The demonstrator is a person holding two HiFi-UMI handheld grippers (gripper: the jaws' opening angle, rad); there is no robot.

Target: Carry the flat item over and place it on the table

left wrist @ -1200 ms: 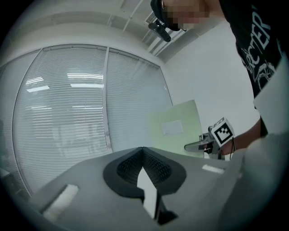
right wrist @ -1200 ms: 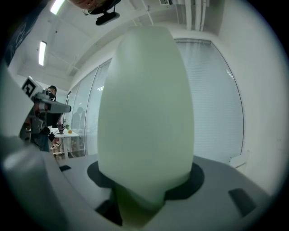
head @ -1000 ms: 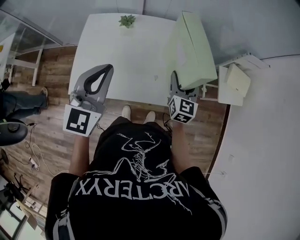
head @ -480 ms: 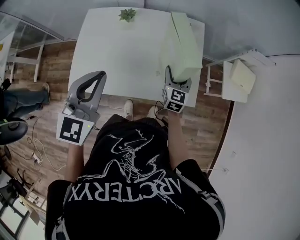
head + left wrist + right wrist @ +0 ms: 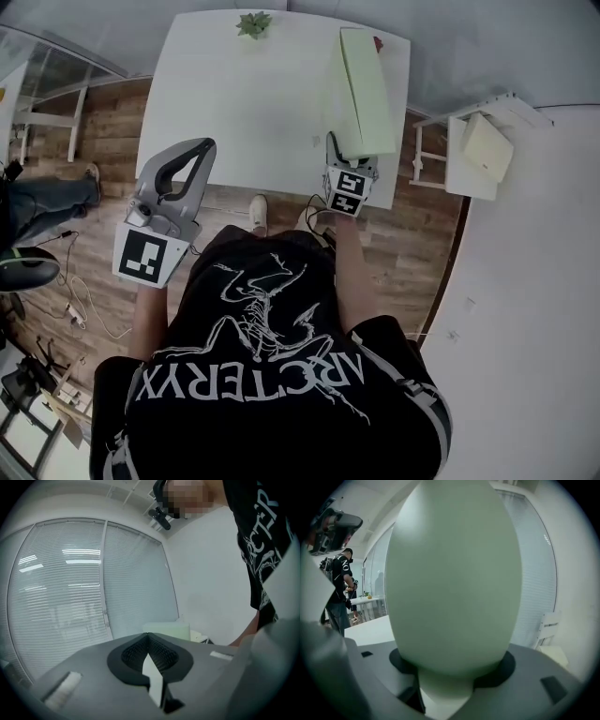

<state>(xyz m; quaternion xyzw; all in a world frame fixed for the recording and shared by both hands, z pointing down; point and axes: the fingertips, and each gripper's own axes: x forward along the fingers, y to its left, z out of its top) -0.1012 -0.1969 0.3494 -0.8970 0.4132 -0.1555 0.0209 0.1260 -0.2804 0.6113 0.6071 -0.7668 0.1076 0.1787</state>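
Down it has come — the pale green flat slab (image 5: 367, 89) that you had tipped up above the white rectangular table (image 5: 244, 103) a second ago now lies along the table's right side, with its far end near the back edge. Your right gripper (image 5: 352, 161) sits at the slab's near end, right at the table's front edge, and its jaws are opening. The slab's end is between them and they stand very wide, so the hold is letting go, not clamping. In the right gripper view the green surface fills nearly everything ahead of the jaws.

Your left gripper (image 5: 202, 150) has barely shifted. It hangs by the table's front left edge, over the wooden plank floor (image 5: 94, 244). Its jaws are pressed together with nothing in them — the left gripper view shows the ribbed pads meeting tip to tip.

Now the writing: your black T-shirt (image 5: 272, 375) carries white capitals reading ARC'TERYX under a white skeleton drawing, upside down to the head camera. Each gripper's cube bears black-and-white square markers.

A small green potted plant (image 5: 253, 23) stands at the table's far edge, well apart from the slab. A second pale slab (image 5: 487, 145) rests on the white chair (image 5: 431, 159) to the right of the table.
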